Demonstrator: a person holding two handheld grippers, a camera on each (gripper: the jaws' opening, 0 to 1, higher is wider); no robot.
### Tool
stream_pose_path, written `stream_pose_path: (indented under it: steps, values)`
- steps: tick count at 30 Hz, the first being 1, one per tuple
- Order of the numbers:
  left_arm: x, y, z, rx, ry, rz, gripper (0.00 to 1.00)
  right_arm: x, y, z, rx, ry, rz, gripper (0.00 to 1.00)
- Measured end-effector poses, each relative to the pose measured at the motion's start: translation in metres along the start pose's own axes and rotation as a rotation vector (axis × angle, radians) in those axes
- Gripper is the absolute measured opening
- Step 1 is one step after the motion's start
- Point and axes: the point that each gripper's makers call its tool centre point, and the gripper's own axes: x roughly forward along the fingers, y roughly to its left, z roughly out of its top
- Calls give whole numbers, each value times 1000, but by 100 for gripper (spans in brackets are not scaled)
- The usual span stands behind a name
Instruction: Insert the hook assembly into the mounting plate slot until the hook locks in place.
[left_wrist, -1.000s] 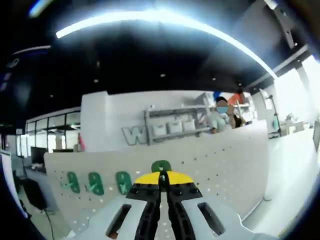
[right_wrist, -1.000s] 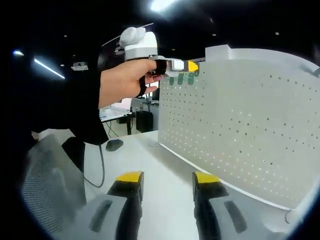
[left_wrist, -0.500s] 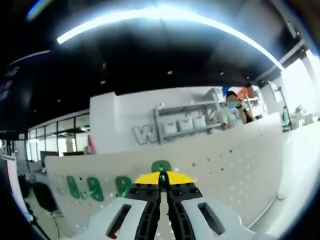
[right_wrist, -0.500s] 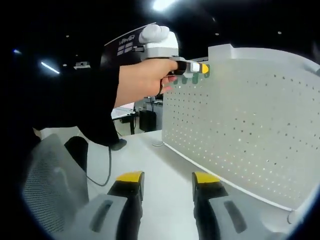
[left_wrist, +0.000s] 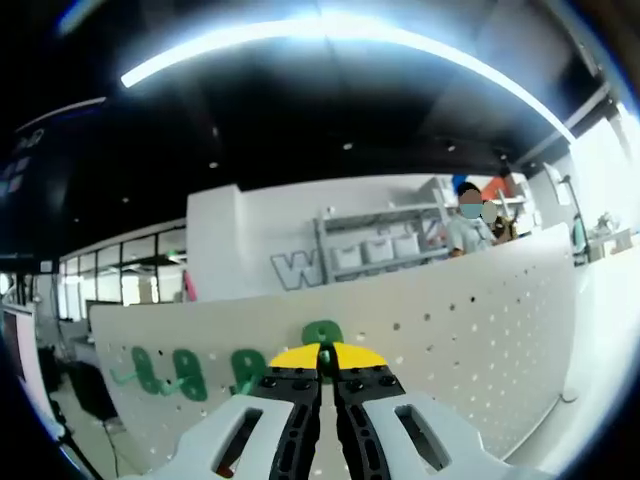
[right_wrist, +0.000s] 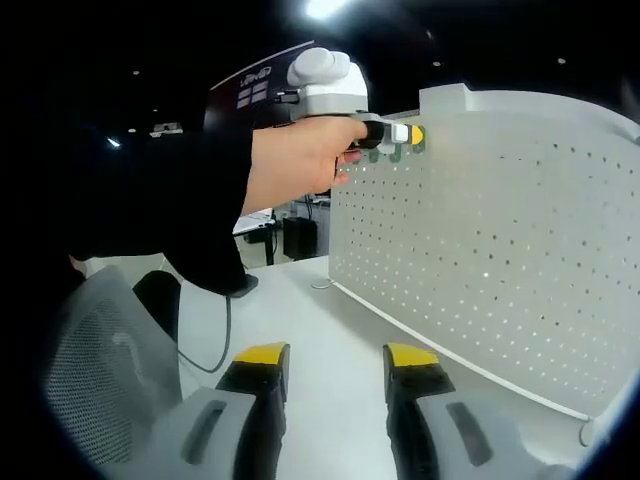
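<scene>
Your left gripper (left_wrist: 320, 360) has its jaws pressed nearly together on a green hook (left_wrist: 322, 335), whose rounded top peeks just above the yellow tips. It sits right at the white pegboard (left_wrist: 480, 330), near the upper edge. In the right gripper view you can see your hand (right_wrist: 300, 160) holding that gripper up against the top corner of the board. Three more green hooks (left_wrist: 190, 372) already hang in a row to the left of the one you hold.

Whether the held hook has locked into its slot I cannot tell; the tips hide the joint. I judge the seating is under way, with the lock and release left.

Your right gripper (right_wrist: 335, 365) hangs low over the tabletop (right_wrist: 320, 320), jaws wide and empty.
</scene>
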Motion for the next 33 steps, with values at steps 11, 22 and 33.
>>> stream_pose_path:
  steps: [11,22,33]
  values:
    - [0,2,-1,28,-8,14,3,0,-2,-1,5,3,-5,35]
    - [0,1,-1,46,-9,17,3,0,1,-1,3,3,7,35]
    - [0,1,-2,68,-5,22,3,0,0,-2,6,6,6,34]
